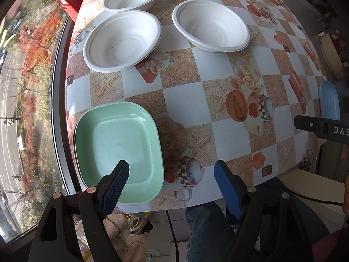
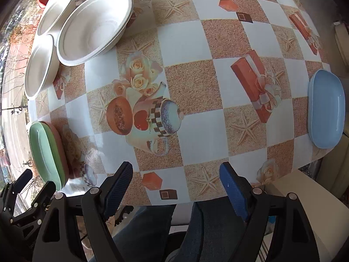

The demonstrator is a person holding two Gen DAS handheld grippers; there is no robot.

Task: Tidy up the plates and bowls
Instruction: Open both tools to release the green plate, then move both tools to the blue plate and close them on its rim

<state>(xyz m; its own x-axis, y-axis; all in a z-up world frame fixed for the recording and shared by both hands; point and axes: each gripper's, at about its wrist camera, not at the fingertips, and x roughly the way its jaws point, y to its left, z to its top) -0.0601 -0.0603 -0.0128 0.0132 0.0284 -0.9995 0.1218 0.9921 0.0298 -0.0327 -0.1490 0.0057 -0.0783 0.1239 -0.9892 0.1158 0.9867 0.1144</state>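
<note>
Three white bowls (image 1: 122, 41) sit upright, far side of tabletop (image 1: 181, 100). Readable writing: only "DAS", cut off at frame edge, on right tongs (image 2: 176, 185) body. Green plate (image 1: 117, 150) stacked on pink plate (image 2: 62, 150), near left corner; pink one mostly hidden. Blue plate (image 2: 326, 109) at right edge. Left tongs (image 1: 171, 179) spread wide, empty, above near edge; right tongs likewise, gripping nothing.

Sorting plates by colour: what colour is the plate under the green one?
Pink, seen best in the right wrist view.

Bright window daylight, soft shadows, sharp focus, strong fisheye-curved edges.
</note>
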